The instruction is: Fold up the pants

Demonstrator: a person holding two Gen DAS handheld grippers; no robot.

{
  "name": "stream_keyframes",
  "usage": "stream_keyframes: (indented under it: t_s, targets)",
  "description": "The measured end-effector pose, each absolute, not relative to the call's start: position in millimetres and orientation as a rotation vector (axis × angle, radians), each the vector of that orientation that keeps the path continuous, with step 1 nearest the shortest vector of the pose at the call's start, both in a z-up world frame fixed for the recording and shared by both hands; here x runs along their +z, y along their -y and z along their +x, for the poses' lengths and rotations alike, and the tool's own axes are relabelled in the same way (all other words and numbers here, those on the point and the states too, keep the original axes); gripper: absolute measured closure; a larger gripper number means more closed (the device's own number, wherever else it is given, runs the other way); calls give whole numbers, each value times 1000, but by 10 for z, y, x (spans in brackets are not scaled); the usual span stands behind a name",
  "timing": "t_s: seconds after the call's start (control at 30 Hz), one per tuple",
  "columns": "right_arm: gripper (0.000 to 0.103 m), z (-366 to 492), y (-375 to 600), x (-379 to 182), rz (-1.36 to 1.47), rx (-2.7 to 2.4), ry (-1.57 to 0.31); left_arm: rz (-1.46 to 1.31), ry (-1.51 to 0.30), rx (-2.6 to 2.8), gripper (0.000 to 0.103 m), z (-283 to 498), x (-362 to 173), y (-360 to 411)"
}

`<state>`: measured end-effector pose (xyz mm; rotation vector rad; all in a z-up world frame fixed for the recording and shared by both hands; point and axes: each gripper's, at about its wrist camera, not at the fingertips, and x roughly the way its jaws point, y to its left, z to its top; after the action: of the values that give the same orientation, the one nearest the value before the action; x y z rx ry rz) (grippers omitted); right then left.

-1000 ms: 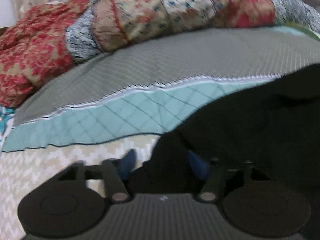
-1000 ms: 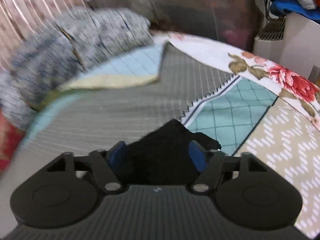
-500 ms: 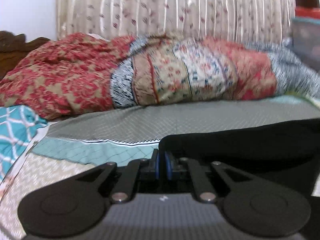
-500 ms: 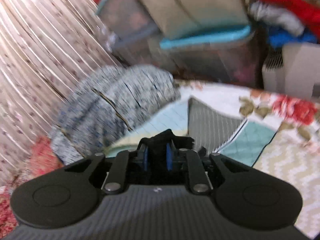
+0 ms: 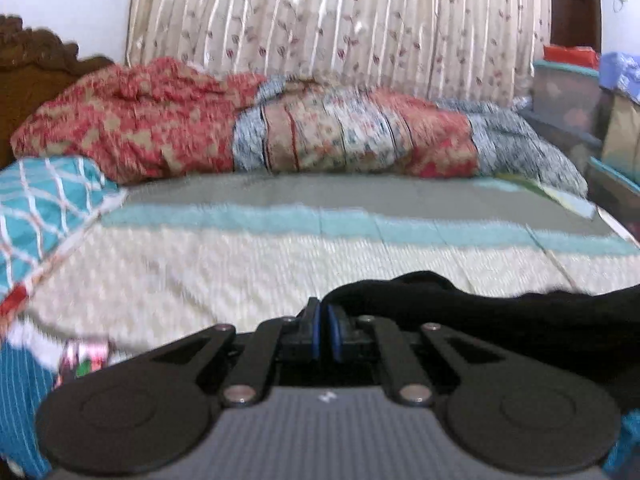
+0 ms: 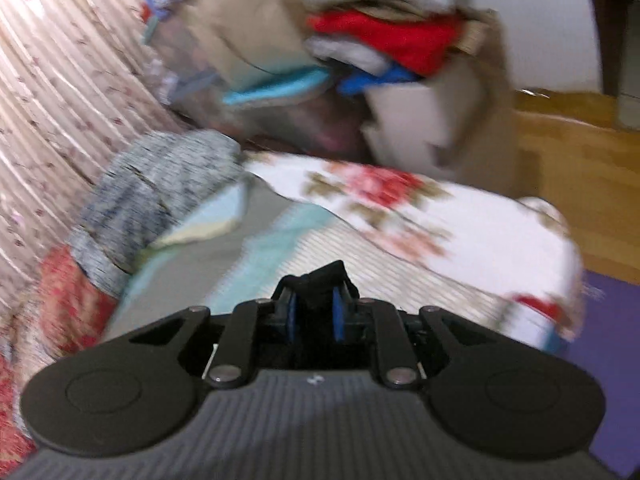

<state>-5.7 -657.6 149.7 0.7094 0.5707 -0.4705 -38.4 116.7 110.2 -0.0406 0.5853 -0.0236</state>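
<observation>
The black pants [image 5: 500, 316] hang from my left gripper [image 5: 325, 320] and stretch off to the right above the bed. The left gripper is shut on an edge of the pants, its blue pads pressed together. In the right wrist view my right gripper [image 6: 314, 308] is shut on a bunched fold of the black pants [image 6: 324, 280], which sticks up between its blue pads. Most of the garment is hidden below both grippers.
The bed's quilt [image 5: 280, 264] lies below, with a rolled red and blue patterned blanket [image 5: 280, 136] along the curtain. A teal pillow [image 5: 44, 204] sits at the left. Stacked boxes and clothes [image 6: 360, 48] stand past the bed's right side, by a wooden floor [image 6: 580, 168].
Both grippers closed on the black pants and lifted them off the quilt. Both have since drawn back toward the bed's front, and the right view has swung right.
</observation>
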Motion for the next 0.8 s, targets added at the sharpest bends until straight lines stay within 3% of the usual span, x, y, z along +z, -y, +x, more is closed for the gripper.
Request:
stream_keyframes:
  t_s: [0.07,0.13,0.2,0.23,0.3,0.4,0.43,0.6,0.73,0.8]
  targets:
    - [81,-133,6556,1357,673,-507,-617,-42,-616,-19,98,-477,1002,-1115]
    - [69,-132,6482,1261,603,-530,-645,-11,-629,-13,96,-548,899,-1024]
    - [43,-124,6374,1180,498,-586,-664,31,-683,16,93,-573,776,-935]
    - [40,-150,6338,1161,458,-617,-655,29,-707,26,92,-593,738,-915]
    - [40,-270,6363,1137,431,-637,-634,-11,-732,11,90,-676,736,-931]
    - [40,-497,6484,1096,496,-606,-593,-87,-712,15,60,-831,834,-1067]
    - [40,-573,6509,1064,523,-592,-582,-124,-695,14,56,-882,889,-1150]
    - [39,-661,6468,940,564,-524,-601,-286,-637,58,50,-886,1134,-1609]
    - [37,-421,6198,965,522,-445,-624,-159,-627,94,49,-444,1287,-1579]
    - [31,-252,6017,977,505,-388,-638,-64,-629,53,40,-177,1295,-1406]
